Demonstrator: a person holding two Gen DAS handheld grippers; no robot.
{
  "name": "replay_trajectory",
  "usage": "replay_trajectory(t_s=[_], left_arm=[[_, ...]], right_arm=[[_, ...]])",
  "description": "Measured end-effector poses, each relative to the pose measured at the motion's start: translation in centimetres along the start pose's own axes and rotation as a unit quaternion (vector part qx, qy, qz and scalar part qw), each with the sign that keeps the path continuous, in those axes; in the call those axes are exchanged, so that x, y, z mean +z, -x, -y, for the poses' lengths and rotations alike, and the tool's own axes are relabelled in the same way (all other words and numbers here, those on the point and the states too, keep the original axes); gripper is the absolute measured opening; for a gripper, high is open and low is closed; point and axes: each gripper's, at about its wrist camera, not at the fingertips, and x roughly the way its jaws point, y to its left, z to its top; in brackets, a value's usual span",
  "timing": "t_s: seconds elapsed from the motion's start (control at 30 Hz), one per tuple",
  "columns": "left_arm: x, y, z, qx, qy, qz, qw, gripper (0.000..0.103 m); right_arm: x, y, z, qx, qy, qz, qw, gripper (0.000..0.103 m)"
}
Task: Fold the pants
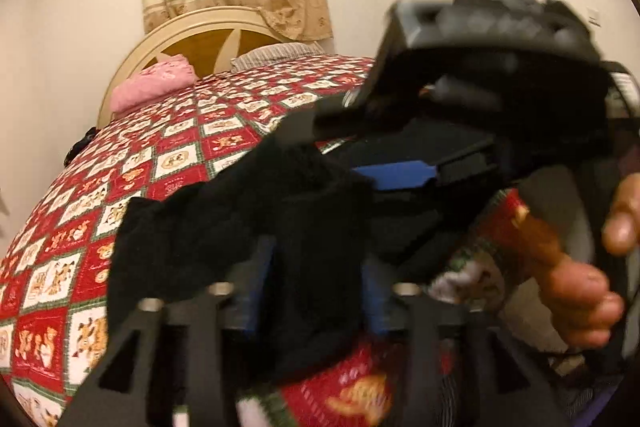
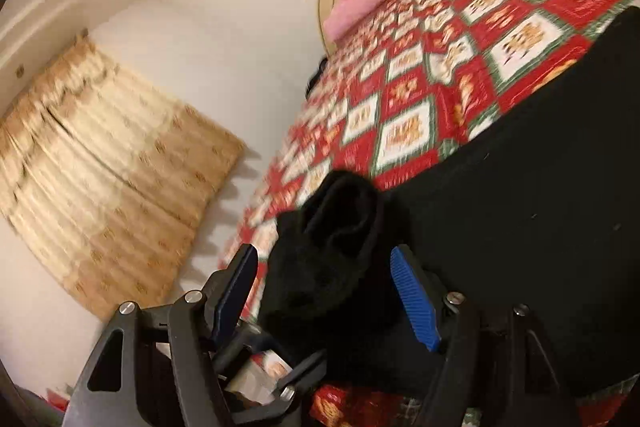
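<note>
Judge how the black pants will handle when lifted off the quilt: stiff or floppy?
Likely floppy: the black pants bunch and sag between the right gripper fingers. Probably light, since the left gripper carries a drooping fold. The fuzzy-looking knit should grip the ribbed blue pads rather than slip.

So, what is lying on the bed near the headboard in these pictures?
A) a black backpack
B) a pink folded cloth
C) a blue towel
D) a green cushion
B: a pink folded cloth lies on the red patterned bedspread just in front of the cream headboard, and the right wrist view shows it at the same spot; nothing blue or green lies there.
</note>
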Motion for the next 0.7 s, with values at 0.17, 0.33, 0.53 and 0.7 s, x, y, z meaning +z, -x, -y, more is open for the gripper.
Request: replay_trajectory(t_s=[0.17,0.33,0.53,0.7], left_arm=[[-1.2,3.5,-3.1,0.024,0.026,0.008,0.9994,0.072],[-1.8,6.1,-9.2,0.073,0.132,0.011,0.9885,0.078],[-2.3,5.7,-14.5,0.109,0.255,-0.01,0.9608,0.081],[-2.6,4.4,-15.5,0.106,0.29,-0.014,0.9512,0.081]], right_arm=[[-0.3,-1.0,-0.5,-0.038,0.028,-0.014,0.999,0.068],[-1.2,-1.9,-1.2,-0.125,0.091,-0.028,0.988,0.034],[-1.0,-0.6,-4.2,-0.153,0.177,-0.016,0.972,0.015],[1.3,4.3,-7.4,-0.162,0.272,0.026,0.948,0.015]])
